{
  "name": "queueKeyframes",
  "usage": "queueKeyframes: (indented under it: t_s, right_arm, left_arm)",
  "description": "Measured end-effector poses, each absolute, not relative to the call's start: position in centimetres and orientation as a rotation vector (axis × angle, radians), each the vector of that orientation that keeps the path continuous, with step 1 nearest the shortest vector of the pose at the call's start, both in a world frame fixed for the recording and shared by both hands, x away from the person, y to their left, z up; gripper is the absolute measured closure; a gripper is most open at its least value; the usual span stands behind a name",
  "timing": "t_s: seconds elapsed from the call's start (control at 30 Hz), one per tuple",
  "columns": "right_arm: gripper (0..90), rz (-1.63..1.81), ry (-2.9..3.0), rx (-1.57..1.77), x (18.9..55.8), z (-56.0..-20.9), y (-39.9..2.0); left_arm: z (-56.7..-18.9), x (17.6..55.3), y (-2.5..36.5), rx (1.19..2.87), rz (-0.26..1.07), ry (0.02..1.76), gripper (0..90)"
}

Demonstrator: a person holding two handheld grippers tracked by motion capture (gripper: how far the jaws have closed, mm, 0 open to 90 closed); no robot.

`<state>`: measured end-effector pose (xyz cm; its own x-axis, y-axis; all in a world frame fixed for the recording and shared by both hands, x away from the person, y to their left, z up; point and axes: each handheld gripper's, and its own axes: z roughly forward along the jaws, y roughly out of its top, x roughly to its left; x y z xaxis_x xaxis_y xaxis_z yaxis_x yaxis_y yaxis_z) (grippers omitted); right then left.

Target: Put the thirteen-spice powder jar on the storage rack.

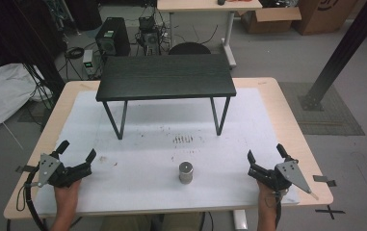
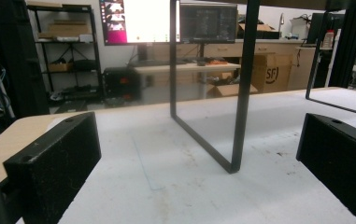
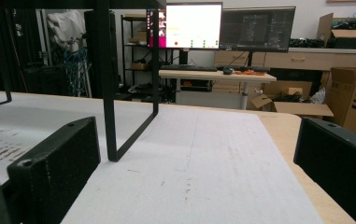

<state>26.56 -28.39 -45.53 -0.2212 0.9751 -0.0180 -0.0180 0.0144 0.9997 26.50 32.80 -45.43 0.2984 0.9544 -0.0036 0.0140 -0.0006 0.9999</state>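
A wooden table carries a white mat over most of its top. At the far side of the mat stands a small black bench, its long axis running left to right, on thin metal legs. Near the front, about midway between the two hands, a small metal cylinder stands upright, touching nothing. The left gripper rests at the near left with jaws spread wide and empty. The right gripper sits at the near right, likewise spread and empty.
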Motion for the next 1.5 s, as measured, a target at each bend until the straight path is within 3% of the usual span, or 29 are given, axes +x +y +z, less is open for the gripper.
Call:
queueKeyframes:
  t_s: [1.5]
  right_arm:
    - [0.2,1.396,1.377,1.081,26.56,-45.16,-28.54]
  left_arm:
    - [-45.43,26.49,32.79,1.348,0.976,0.992,0.2]
